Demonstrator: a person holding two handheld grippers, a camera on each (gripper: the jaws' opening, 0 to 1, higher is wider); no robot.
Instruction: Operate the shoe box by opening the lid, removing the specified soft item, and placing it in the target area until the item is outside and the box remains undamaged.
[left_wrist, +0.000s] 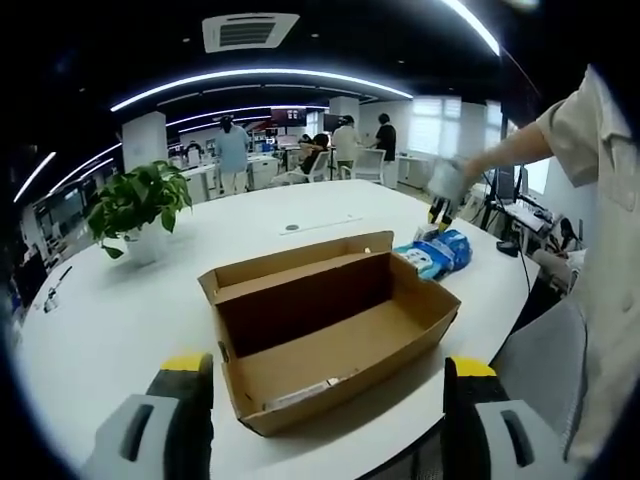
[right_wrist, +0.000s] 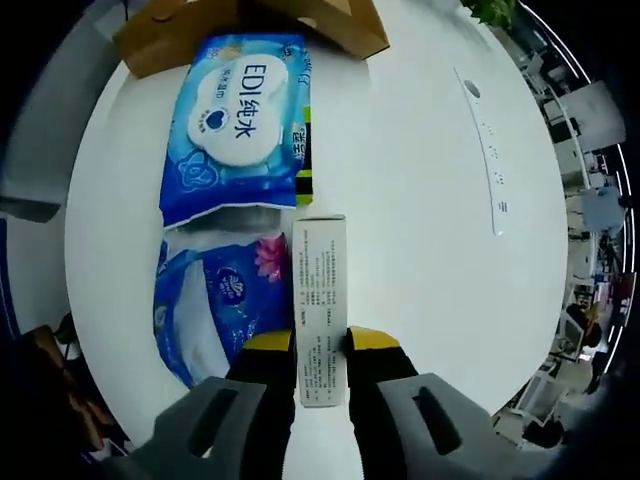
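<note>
The brown cardboard shoe box (left_wrist: 330, 320) stands open in the middle of the white table (left_wrist: 120, 310), its lid folded back on the far side. A thin pale strip (left_wrist: 300, 392) lies along its near inner wall. My left gripper (left_wrist: 330, 366) is open wide just short of the box, with nothing between its jaws. To the right of the box, my right gripper (left_wrist: 440, 208) hangs over two blue soft packs (left_wrist: 436, 252). In the right gripper view, my right gripper (right_wrist: 320, 342) is shut on a slim white carton (right_wrist: 320, 300), beside a blue wipes pack (right_wrist: 240, 125) and a blue tissue pack (right_wrist: 215, 300).
A potted plant (left_wrist: 135, 200) stands at the table's far left. A small round port (left_wrist: 291, 227) sits in the tabletop beyond the box. A grey chair (left_wrist: 540, 350) is at the right edge, next to a person's sleeve (left_wrist: 590, 150). Several people stand at desks in the background.
</note>
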